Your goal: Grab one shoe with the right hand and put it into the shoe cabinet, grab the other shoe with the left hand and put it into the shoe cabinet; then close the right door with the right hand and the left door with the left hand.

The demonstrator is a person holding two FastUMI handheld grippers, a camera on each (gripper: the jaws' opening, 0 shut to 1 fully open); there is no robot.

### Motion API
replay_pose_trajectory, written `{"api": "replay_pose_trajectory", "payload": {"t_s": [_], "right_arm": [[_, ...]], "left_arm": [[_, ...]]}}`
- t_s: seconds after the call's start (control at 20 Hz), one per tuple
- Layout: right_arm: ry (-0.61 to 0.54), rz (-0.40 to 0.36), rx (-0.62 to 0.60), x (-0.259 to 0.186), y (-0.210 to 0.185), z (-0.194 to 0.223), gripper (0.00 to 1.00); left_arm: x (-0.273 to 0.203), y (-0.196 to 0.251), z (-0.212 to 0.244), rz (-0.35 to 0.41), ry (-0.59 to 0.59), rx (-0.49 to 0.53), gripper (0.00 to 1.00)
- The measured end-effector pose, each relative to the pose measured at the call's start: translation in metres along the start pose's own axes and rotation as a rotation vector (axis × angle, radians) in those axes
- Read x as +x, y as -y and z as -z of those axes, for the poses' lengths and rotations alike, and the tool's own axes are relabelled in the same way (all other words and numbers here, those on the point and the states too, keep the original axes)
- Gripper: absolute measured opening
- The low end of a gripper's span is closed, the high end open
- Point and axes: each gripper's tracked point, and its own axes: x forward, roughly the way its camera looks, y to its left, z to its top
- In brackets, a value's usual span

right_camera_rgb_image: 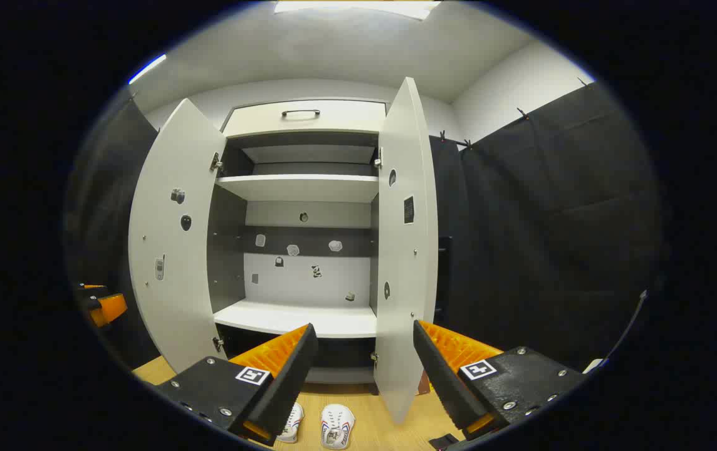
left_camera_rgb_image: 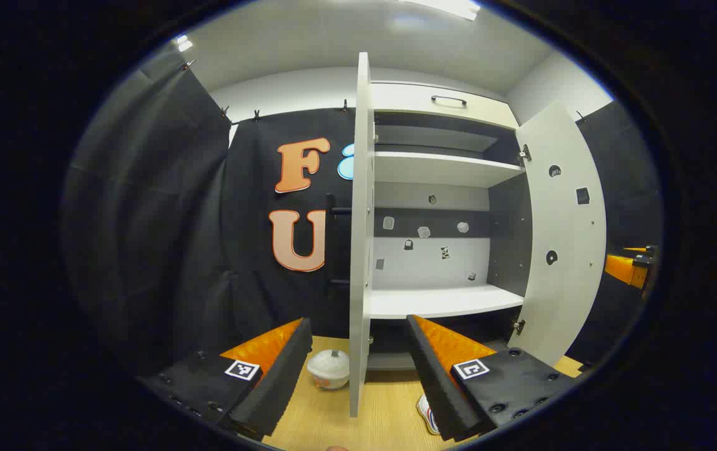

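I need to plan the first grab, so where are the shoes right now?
In the right gripper view, both shoes lie side by side on the wooden floor in front of the open cabinet, between the right gripper fingers, not yet held.

Your left gripper view sits low, near the floor, facing the shoe cabinet [left_camera_rgb_image: 440,207] from its left, edge-on to the left door [left_camera_rgb_image: 360,238]. Your right gripper view faces it from the right, equally low. Both share the open shelves.
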Motion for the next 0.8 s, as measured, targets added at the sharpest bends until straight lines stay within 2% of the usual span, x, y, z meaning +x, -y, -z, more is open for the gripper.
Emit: {"api": "replay_pose_trajectory", "payload": {"t_s": [0.05, 0.1, 0.2, 0.35, 0.4, 0.55, 0.65, 0.75, 0.8], "right_arm": [[-0.004, -0.001, 0.002, 0.001, 0.0, 0.001, 0.95], [-0.008, -0.001, 0.007, 0.001, 0.0, 0.002, 0.95], [-0.014, 0.001, 0.01, 0.001, -0.001, 0.005, 0.95], [-0.027, 0.004, 0.009, 0.002, -0.002, 0.011, 0.95], [-0.033, 0.003, 0.012, 0.003, -0.003, 0.014, 0.95], [-0.053, 0.004, 0.027, 0.004, -0.007, 0.021, 0.95], [-0.054, 0.009, 0.039, 0.003, -0.007, 0.024, 0.95], [-0.052, 0.012, 0.047, 0.002, -0.009, 0.026, 0.95], [-0.056, 0.012, 0.048, 0.001, -0.009, 0.029, 0.95]], "left_arm": [[0.0, -0.001, 0.0, -0.003, 0.003, 0.005, 0.96], [0.001, -0.001, -0.001, -0.002, 0.006, 0.004, 0.99], [0.001, 0.0, -0.001, 0.001, 0.009, -0.006, 0.94], [0.0, -0.001, -0.003, -0.003, 0.014, -0.008, 0.99], [0.0, -0.002, -0.003, -0.005, 0.015, -0.01, 0.96], [0.002, -0.003, -0.005, -0.003, 0.013, -0.03, 0.99], [0.003, -0.007, -0.01, -0.001, 0.022, -0.034, 0.94], [0.002, -0.013, -0.016, -0.011, 0.04, -0.024, 0.96], [0.001, -0.014, -0.017, -0.016, 0.045, -0.026, 0.94]]}}
